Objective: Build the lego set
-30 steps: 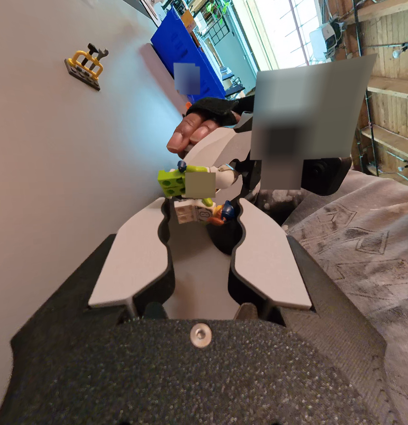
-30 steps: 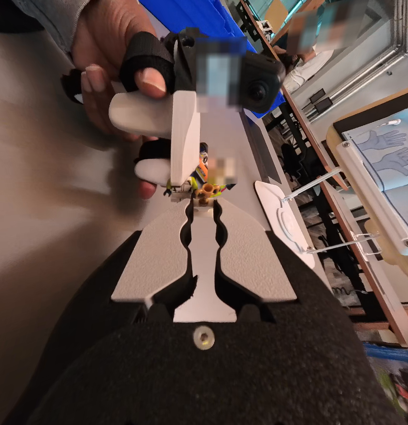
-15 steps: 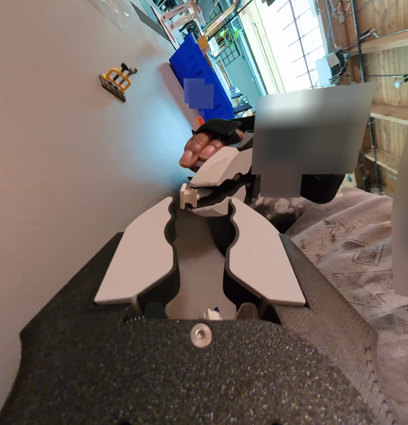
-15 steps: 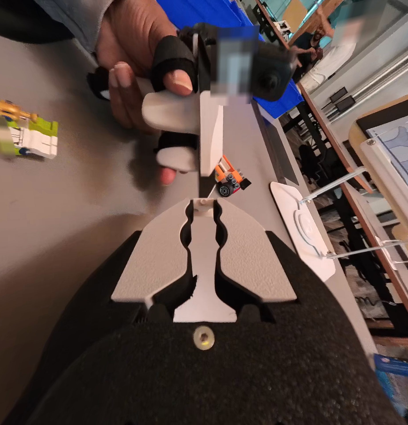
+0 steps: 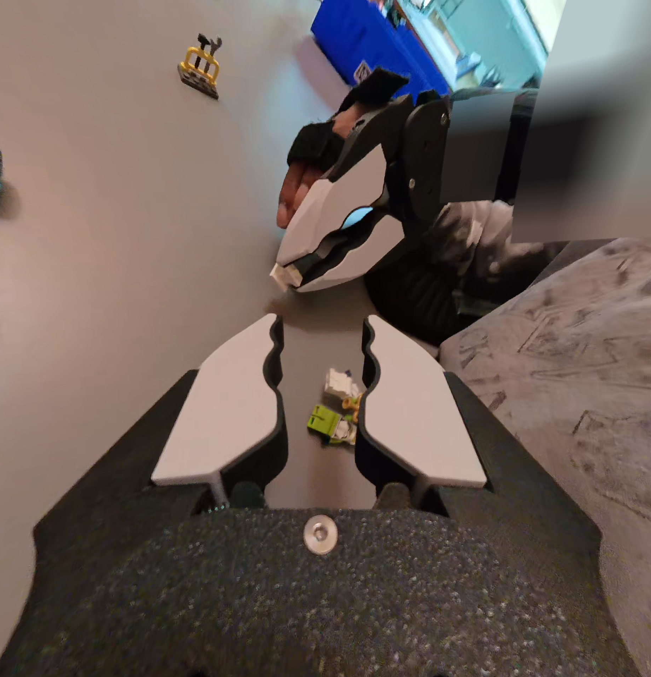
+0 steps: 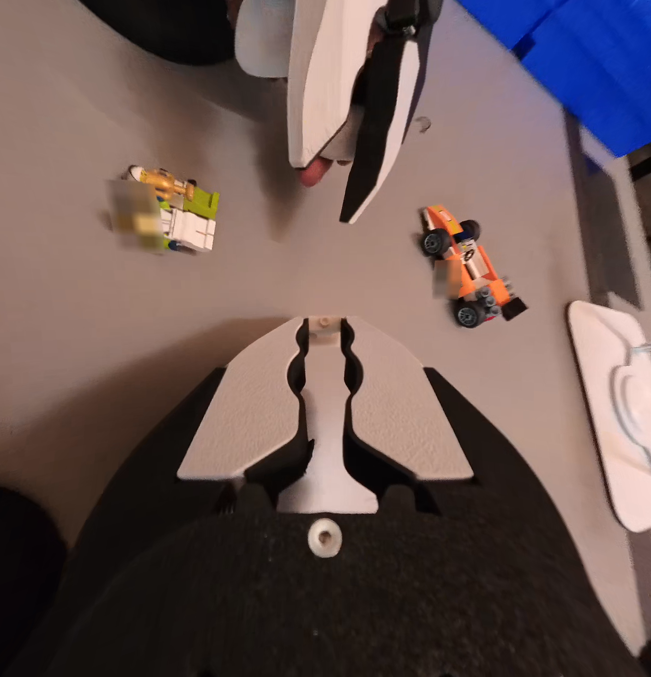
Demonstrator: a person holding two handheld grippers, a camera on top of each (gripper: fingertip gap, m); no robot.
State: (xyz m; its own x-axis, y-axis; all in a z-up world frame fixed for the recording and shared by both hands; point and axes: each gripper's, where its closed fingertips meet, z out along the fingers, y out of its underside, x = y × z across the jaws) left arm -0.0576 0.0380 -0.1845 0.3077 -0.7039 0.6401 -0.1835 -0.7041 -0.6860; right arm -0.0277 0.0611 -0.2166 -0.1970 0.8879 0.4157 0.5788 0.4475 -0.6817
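Note:
A lime green and white lego build with a gold trophy (image 5: 333, 412) lies on the grey table, below and between the fingers of my open, empty left gripper (image 5: 322, 322). In the right wrist view the build (image 6: 192, 216) lies to the far left, apart from both grippers. My right gripper (image 6: 324, 322) is shut on a small white brick (image 6: 324, 331) and is held above the table. It also shows in the left wrist view (image 5: 289, 276), just ahead of my left fingertips. An orange lego race car (image 6: 467, 263) stands to the right.
A yellow lego barrier with tools (image 5: 201, 69) stands far off on the table. A blue bin (image 6: 591, 55) is at the back. A white flat stand (image 6: 609, 403) lies at the right edge. Grey patterned cloth (image 5: 554, 348) lies beside the table. The left gripper (image 6: 324, 194) hangs ahead. Some 6 cm of space lies between my two pairs of fingers.
My left gripper has let go of the green and white build, which now lies on the table. Both grippers have drawn apart and tilted down. The right one still holds the white brick.

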